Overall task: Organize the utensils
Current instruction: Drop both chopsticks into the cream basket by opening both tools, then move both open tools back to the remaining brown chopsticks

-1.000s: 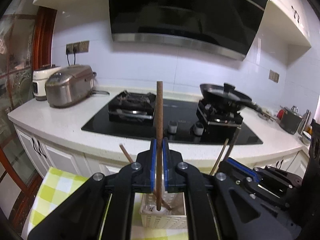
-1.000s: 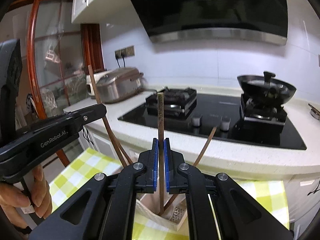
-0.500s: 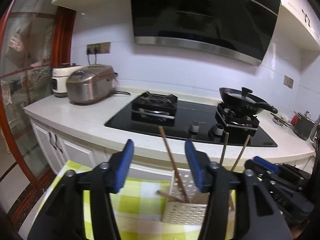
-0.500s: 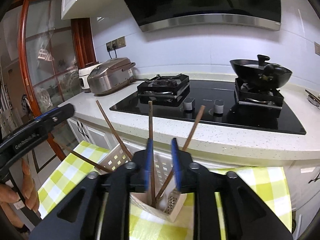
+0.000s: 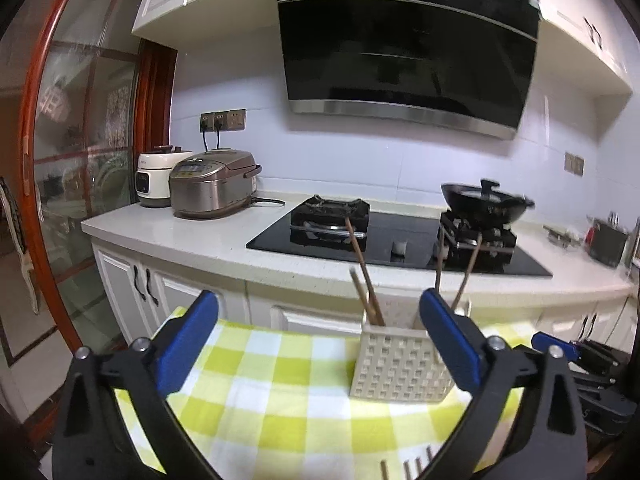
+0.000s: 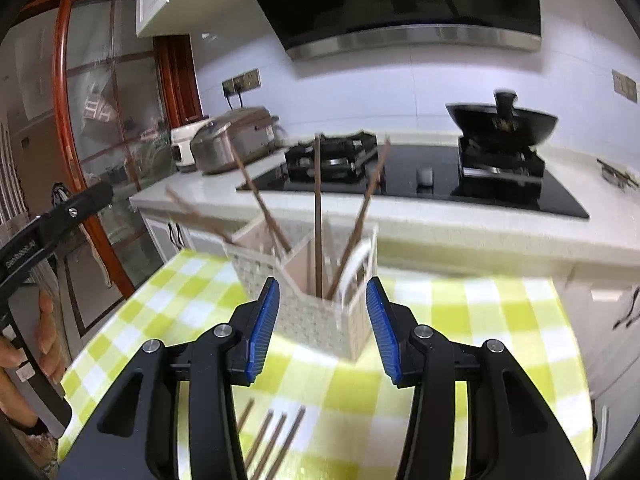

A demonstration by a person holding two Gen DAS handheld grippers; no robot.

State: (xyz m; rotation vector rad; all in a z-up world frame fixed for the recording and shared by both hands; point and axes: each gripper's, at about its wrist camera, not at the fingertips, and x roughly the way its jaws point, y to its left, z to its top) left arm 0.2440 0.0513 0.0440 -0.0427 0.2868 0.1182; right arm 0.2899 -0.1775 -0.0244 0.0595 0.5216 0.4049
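Observation:
A white lattice utensil holder [image 5: 400, 364] stands on the yellow-green checked cloth [image 5: 280, 412], with several brown chopsticks [image 5: 362, 276] leaning in it. It also shows in the right wrist view [image 6: 312, 312], with the chopsticks [image 6: 318, 216] upright or tilted in its compartments. My left gripper [image 5: 320, 340] is wide open and empty, just in front of the holder. My right gripper [image 6: 322, 320] is open and empty, its jaws either side of the holder's near corner. More chopsticks [image 6: 272, 440] lie on the cloth under the right gripper.
Behind the table runs a white counter [image 5: 192, 236] with a rice cooker [image 5: 212, 188], a black hob [image 5: 380, 240] and a wok [image 5: 484, 200]. A range hood [image 5: 404, 52] hangs above. A wooden glass door [image 5: 60, 184] stands at the left.
Both grippers were shut on a chopstick each over the holder. They opened, left the chopsticks standing in the holder, and pulled back and up.

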